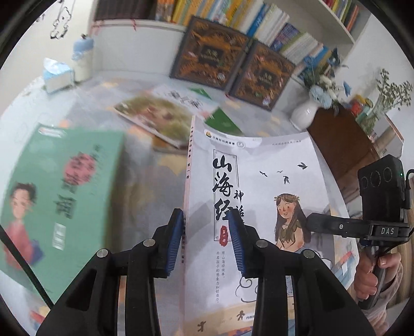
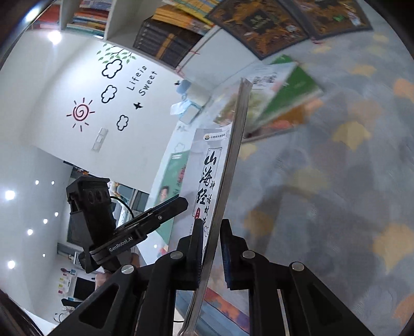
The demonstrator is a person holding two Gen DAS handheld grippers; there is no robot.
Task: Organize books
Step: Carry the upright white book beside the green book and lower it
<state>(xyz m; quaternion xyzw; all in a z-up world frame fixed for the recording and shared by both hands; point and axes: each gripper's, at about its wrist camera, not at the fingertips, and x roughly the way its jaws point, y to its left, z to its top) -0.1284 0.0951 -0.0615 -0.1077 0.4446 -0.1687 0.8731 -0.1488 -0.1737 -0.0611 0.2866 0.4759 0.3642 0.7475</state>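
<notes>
Left wrist view: white storybook (image 1: 258, 206) raised off surface (image 1: 103, 95), spine side clamped in left gripper (image 1: 205, 240) jaws. Right gripper (image 2: 211, 248) jaws clamped on opposite page edge. Long axis running away from cameras toward bookshelf (image 1: 258, 18), title end farthest. Likely step: carrying book to shelf or stack. Next move probably needs both hands rising level, book kept flat. Green book (image 1: 59, 196) lying left, picture book (image 1: 155, 119) beyond.

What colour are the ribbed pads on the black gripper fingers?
Dark blue ribbed pads, clearest in the left wrist view.
</notes>
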